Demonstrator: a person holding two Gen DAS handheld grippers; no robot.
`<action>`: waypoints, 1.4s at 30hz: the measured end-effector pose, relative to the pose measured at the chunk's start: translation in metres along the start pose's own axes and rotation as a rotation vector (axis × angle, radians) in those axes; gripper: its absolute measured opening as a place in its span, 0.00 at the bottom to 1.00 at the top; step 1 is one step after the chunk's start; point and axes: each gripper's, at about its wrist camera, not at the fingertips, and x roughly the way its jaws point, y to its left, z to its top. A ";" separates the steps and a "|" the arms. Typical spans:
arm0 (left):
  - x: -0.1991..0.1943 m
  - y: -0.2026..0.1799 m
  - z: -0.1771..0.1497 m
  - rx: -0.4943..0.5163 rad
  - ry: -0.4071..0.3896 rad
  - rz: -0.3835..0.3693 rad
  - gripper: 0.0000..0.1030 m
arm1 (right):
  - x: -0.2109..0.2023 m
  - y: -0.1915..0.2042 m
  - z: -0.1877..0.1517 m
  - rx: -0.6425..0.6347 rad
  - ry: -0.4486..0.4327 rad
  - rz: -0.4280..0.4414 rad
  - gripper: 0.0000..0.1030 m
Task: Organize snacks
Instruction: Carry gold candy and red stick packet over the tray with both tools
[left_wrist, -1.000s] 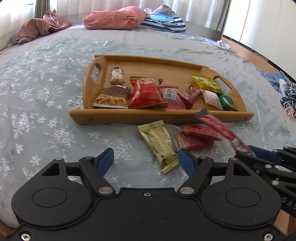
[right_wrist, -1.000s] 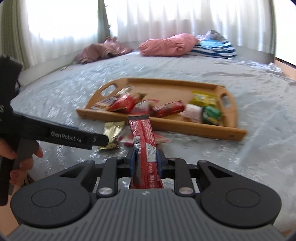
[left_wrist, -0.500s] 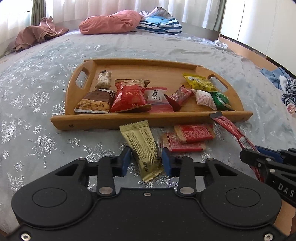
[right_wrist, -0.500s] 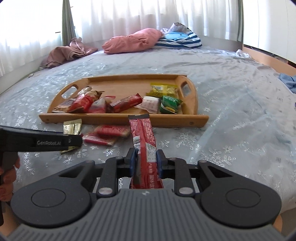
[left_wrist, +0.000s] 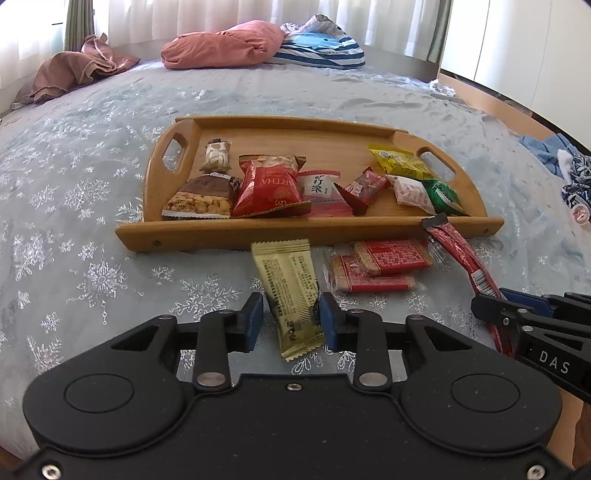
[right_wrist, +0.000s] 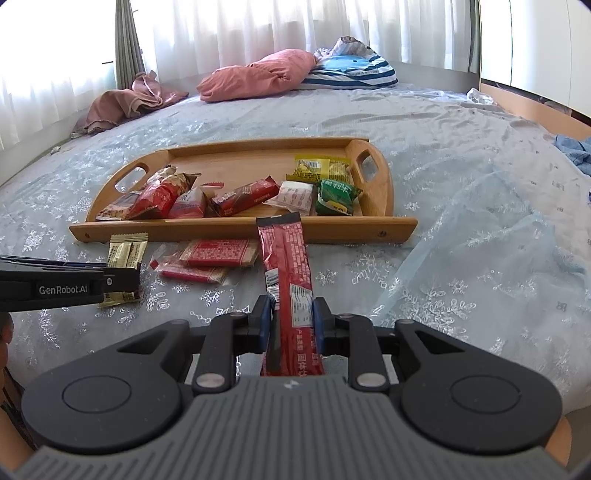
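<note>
The left gripper (left_wrist: 291, 320) has just been closing, and its blue fingers (left_wrist: 253, 318) now clench the near end of a gold snack packet (left_wrist: 288, 284), which lies on the bed (left_wrist: 92, 206) just in front of the wooden tray (left_wrist: 310, 232), its far end close to the tray's near rail. The right gripper (right_wrist: 291, 320) grasps a long red stick packet (right_wrist: 286, 269) at its near end; the packet slants up and away from the fingers, and its far tip reaches the tray's near rail toward the right. Between the two held packets, two flat red biscuit packs (left_wrist: 376, 264) lie on the bed, one overlapping the other, near the tray but outside it.

Inside the tray, the left half holds a brown peanut bag (left_wrist: 201, 195), a small wrapped sweet (left_wrist: 217, 157) beyond it, and a red puffed bag (left_wrist: 267, 186). Toward the middle sit a white and red sachet (left_wrist: 319, 186) and a dark red bar (left_wrist: 364, 186). On the right lie a yellow packet (left_wrist: 400, 162), a white packet (left_wrist: 410, 192) and a green packet (left_wrist: 441, 195). The tray's far half is bare wood.

At the far end of the bed rest a pink pillow (left_wrist: 225, 46) and a striped cushion (left_wrist: 321, 50).
</note>
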 end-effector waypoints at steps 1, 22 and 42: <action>0.001 0.001 -0.001 -0.005 0.000 -0.006 0.39 | 0.001 0.000 0.000 0.002 0.001 0.000 0.28; 0.000 -0.001 0.000 -0.013 -0.006 -0.022 0.25 | 0.011 0.005 -0.001 0.006 -0.004 -0.031 0.29; -0.021 0.007 0.030 -0.023 -0.026 -0.065 0.25 | -0.002 0.003 0.022 0.027 -0.040 -0.016 0.26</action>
